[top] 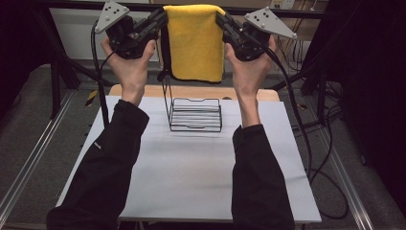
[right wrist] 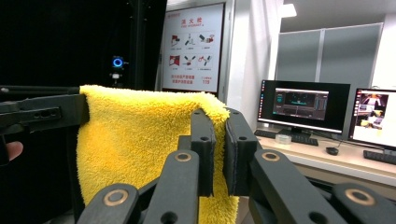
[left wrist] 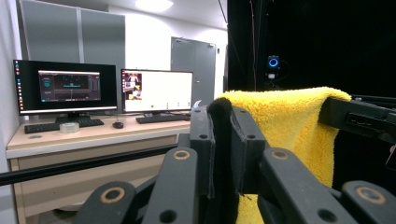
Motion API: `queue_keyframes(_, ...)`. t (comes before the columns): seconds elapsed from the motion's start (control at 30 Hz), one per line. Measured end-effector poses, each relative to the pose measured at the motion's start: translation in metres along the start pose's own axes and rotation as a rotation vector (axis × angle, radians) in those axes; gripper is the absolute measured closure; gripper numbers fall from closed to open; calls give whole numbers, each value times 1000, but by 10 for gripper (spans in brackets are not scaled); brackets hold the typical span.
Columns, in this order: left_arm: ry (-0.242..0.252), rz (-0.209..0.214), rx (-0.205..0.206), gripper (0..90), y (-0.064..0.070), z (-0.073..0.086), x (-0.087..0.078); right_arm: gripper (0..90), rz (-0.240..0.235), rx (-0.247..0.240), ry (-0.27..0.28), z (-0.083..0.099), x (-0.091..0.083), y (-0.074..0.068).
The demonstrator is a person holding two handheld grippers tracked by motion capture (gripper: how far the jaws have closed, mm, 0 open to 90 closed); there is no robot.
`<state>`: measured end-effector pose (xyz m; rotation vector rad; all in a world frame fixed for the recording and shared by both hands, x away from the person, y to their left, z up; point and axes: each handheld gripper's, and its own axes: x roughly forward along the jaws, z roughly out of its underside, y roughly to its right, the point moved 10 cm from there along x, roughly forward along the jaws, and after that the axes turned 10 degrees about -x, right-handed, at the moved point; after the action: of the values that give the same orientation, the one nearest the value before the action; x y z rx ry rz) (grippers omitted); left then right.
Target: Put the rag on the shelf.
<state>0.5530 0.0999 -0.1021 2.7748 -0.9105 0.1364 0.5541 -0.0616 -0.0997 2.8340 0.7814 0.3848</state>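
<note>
A yellow fluffy towel with a dark edge hangs high above the far side of the table, stretched between my two grippers. My left gripper is shut on its top left corner, my right gripper on its top right corner. In the left gripper view the jaws pinch the towel's dark edge, and the yellow cloth runs to the other gripper. In the right gripper view the jaws clamp the yellow towel, which drapes down from the left gripper.
A black wire rack stands on the white table below the towel, in front of a wooden board. Cables trail off the table's right side. A desk with monitors stands beyond.
</note>
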Motion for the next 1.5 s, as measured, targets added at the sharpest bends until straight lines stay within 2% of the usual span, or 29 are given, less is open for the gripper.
queue_keyframes(0.33, -25, -30, 2, 805, -20, 9, 25, 843, 14, -4, -30, 13, 23, 12)
queue_keyframes(0.63, -63, -54, 25, 805, -39, 24, 34, 842, 8, -7, -63, 32, 39, 13)
queue_keyframes(0.7, -74, -53, 41, 804, -41, 29, 33, 842, 4, -19, -68, 35, 39, 12)
queue_keyframes(0.83, -87, -50, 37, 804, -43, 38, 32, 842, -3, -17, -89, 46, 38, 10)
queue_keyframes(0.87, -93, -46, 49, 804, -42, 41, 31, 842, -5, -19, -93, 48, 37, 10)
queue_keyframes(1.1, -133, -33, 71, 804, -40, 61, 23, 840, -34, -18, -136, 67, 25, 5)
queue_keyframes(1.3, -167, -13, 56, 804, -39, 81, 17, 840, -52, -13, -166, 88, 15, 0)
queue_keyframes(1.5, -179, 2, 55, 804, -37, 91, 11, 839, -63, -2, -181, 99, 11, -3)
